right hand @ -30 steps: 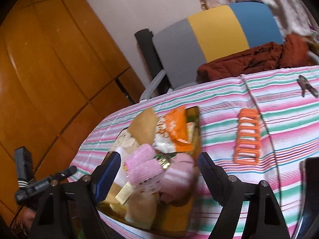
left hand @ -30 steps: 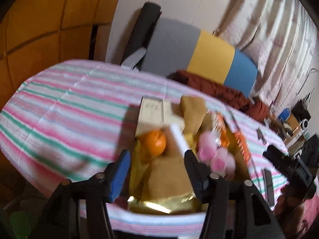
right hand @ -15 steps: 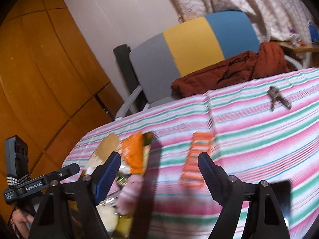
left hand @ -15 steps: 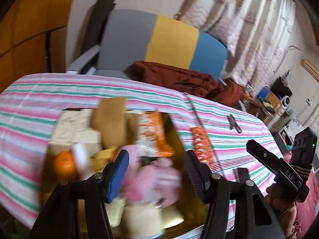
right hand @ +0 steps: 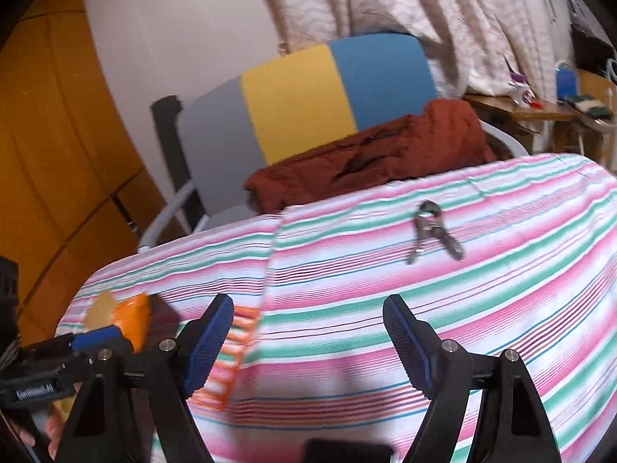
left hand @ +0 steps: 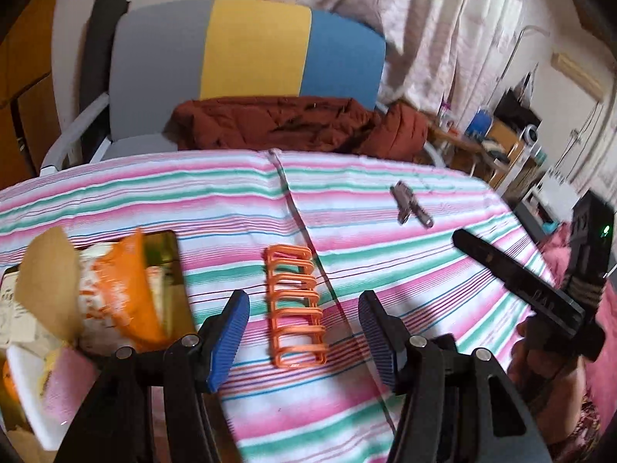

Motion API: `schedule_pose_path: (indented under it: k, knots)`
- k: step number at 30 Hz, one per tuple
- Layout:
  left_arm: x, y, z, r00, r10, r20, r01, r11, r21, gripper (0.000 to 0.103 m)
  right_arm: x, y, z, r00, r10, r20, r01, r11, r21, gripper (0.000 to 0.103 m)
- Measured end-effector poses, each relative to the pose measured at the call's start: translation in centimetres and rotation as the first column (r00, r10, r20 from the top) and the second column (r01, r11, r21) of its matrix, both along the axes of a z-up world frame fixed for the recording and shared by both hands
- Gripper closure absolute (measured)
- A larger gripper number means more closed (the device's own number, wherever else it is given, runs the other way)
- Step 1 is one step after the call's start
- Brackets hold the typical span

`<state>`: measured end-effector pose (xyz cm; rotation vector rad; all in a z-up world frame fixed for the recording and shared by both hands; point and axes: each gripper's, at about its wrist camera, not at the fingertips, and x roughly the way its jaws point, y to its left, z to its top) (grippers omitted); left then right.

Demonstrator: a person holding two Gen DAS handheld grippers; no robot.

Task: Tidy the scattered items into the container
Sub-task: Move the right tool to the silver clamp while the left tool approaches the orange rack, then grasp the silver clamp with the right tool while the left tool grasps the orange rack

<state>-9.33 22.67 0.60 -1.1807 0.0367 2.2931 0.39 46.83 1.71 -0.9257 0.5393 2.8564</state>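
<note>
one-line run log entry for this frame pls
left tool: open, empty, above orange clip rack | right tool: open, empty | keys: on striped cloth | gold tray: filled, at left

Behind your tabletop (left hand: 385, 254) (pink, green, white striped cloth): chair (left hand: 254, 50) with grey, yellow, blue back, rust-brown jacket (left hand: 300, 123) heaped on seat. Pale patterned curtain (right hand: 443, 11) at rear. Wooden panels (right hand: 50, 146) on your left. Cluttered side table (right hand: 540, 112) far right.
</note>
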Motion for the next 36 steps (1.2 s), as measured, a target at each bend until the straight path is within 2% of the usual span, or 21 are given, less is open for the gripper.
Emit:
schedule_pose_path:
  k: [5,9,16,21,29,32,34,36]
  knots:
    - [-1.4,2.9,-2.1,1.000,0.026,0.013,-0.025,0.996,-0.090,0.043,-2.6,4.2,-1.4,0.997,-0.059,0.048,0.057,0.998,0.033,0.022]
    - [-2.7,4.8,-4.5,0.999,0.042,0.026,-0.036,0.982,-0.186,0.043,-5.5,7.2,-2.7,0.992,-0.095,0.086,0.088,0.993,0.081,0.019]
    - [-4.4,5.2,-6.6,0.995,0.086,0.049,-0.072,0.968,-0.239,0.043,-9.9,11.5,-5.9,0.976,-0.141,0.164,0.143,0.990,0.002,0.017]
    - [-5.0,5.1,-7.3,0.994,0.100,0.043,-0.087,0.966,-0.242,0.043,-12.6,12.1,-6.9,0.970,-0.150,0.191,0.151,0.988,0.013,0.017]
    - [-5.1,6.1,-8.4,0.996,0.062,0.072,-0.044,0.972,-0.232,0.043,-15.0,12.2,-8.7,0.957,-0.147,0.251,0.139,0.989,0.050,0.016]
    - [-4.9,6.4,-8.7,0.997,0.055,0.054,-0.040,0.969,-0.244,0.043,-15.2,12.2,-9.2,0.956,-0.147,0.255,0.132,0.988,0.074,0.017]
    - [-4.8,6.6,-8.9,0.998,0.052,0.043,-0.040,0.967,-0.252,0.042,-15.3,12.1,-9.3,0.955,-0.146,0.259,0.127,0.988,0.089,0.018]
    - [-4.7,6.8,-8.9,0.998,0.051,0.036,-0.040,0.965,-0.258,0.041,-15.3,12.1,-9.3,0.954,-0.143,0.263,0.120,0.988,0.102,0.025]
